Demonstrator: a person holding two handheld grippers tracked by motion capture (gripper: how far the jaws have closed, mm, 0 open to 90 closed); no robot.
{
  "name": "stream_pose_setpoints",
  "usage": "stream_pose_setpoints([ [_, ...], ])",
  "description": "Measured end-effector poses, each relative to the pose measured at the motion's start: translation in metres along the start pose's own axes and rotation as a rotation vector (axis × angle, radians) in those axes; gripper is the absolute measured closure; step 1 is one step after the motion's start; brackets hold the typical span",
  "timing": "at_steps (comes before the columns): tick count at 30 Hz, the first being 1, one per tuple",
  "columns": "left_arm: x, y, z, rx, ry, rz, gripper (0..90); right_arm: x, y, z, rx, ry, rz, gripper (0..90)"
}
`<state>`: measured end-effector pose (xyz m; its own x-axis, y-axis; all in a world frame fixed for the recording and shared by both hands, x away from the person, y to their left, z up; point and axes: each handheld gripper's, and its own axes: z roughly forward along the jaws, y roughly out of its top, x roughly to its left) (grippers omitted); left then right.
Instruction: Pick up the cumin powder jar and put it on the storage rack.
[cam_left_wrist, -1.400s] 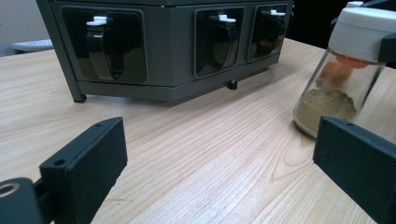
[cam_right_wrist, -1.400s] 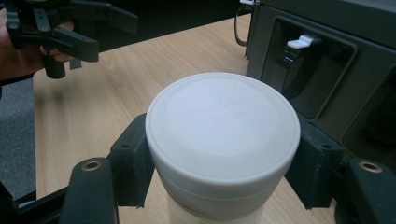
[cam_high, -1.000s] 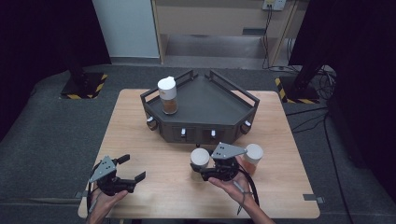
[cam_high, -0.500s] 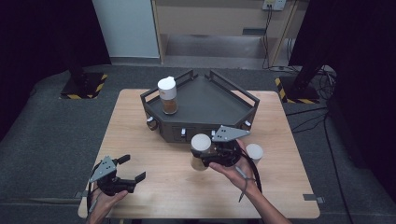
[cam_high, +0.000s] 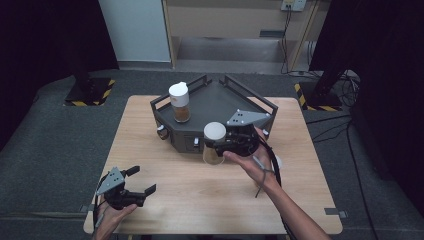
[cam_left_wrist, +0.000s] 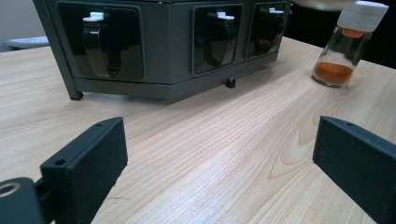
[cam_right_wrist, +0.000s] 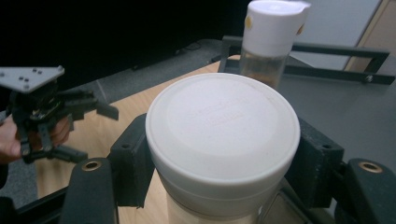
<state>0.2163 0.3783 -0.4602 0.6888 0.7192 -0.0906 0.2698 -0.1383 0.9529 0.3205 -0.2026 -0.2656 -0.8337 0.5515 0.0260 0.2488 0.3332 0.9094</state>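
The light wooden table (cam_high: 200, 200) carries the largest object, a dark grey angular metal rack (cam_high: 215, 107) with rails around its top tray and white-tabbed holders along its front. On the tray's left part a glass spice jar with a tall white flip cap (cam_high: 179, 102) stands upright, brown powder in its lower half.

A second glass spice jar with a wide round white lid (cam_high: 214, 142) is held clear of the table at the rack's front edge, clamped by the right gripper (cam_high: 225, 145); in the right gripper view its jaws are seen pressing on both sides just under the lid (cam_right_wrist: 223, 130). A third small glass jar with orange powder and a white cap (cam_left_wrist: 348, 46) stands on the table to the right of the rack, partly hidden behind the person's right arm in the high view.

The left gripper (cam_high: 131, 186) rests near the table's front left corner with its jaws spread apart and nothing between them.

The held jar is judged rigid, smooth and breakable, light with so little filling, and likely to slip if squeezed on bare glass. A hold just below the lid's overhang, as taken here, seems the safest, since the rim would catch the jaws should the glass slide.

Faint embossed lettering is visible on the lid's top, but it cannot be read; no other labels are legible.
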Motion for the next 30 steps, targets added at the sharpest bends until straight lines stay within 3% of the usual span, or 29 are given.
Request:
stream_pose_setpoints([
  [14, 0.001, 0.000, 0.000, 0.000, -0.002, -0.004, 2.2, -0.012, 0.044, 0.016, 0.002, -0.062, -0.010, 33.3],
  [30, 0.002, -0.001, 0.000, -0.004, -0.005, -0.006, 2.2, -0.033, 0.066, 0.047, 0.015, -0.163, 0.016, 33.3],
])
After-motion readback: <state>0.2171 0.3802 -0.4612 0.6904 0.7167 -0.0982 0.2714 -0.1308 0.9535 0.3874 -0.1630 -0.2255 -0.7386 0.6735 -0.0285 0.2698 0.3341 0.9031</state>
